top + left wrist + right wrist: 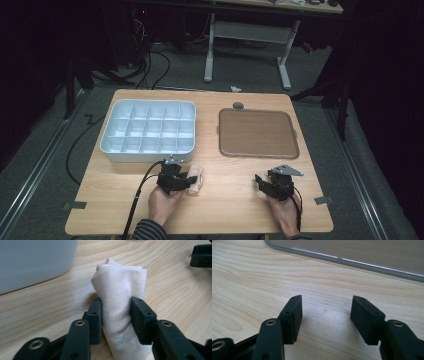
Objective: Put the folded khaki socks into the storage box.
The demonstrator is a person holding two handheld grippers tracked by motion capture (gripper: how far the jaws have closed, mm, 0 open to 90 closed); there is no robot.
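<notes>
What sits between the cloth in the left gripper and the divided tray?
Nothing visible. The left gripper is shut on the folded cloth, with bare table between it and the white divided tray just beyond.

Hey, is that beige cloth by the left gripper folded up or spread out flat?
Folded. The cloth is a compact bundle with stacked layered edges at its top, pinched between the left gripper jaws on the table.

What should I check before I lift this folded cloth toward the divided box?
1. Left tongs closed on the folded cloth: ok.
2. Grip depth: pads sit mid-cloth, ok.
3. Divided box compartments empty: ok.
4. Right tongs open, holding nothing: ok.
5. Right tongs clear of the brown tray: ok.
6. Whether the cloth stays folded once lifted: cannot tell.
</notes>
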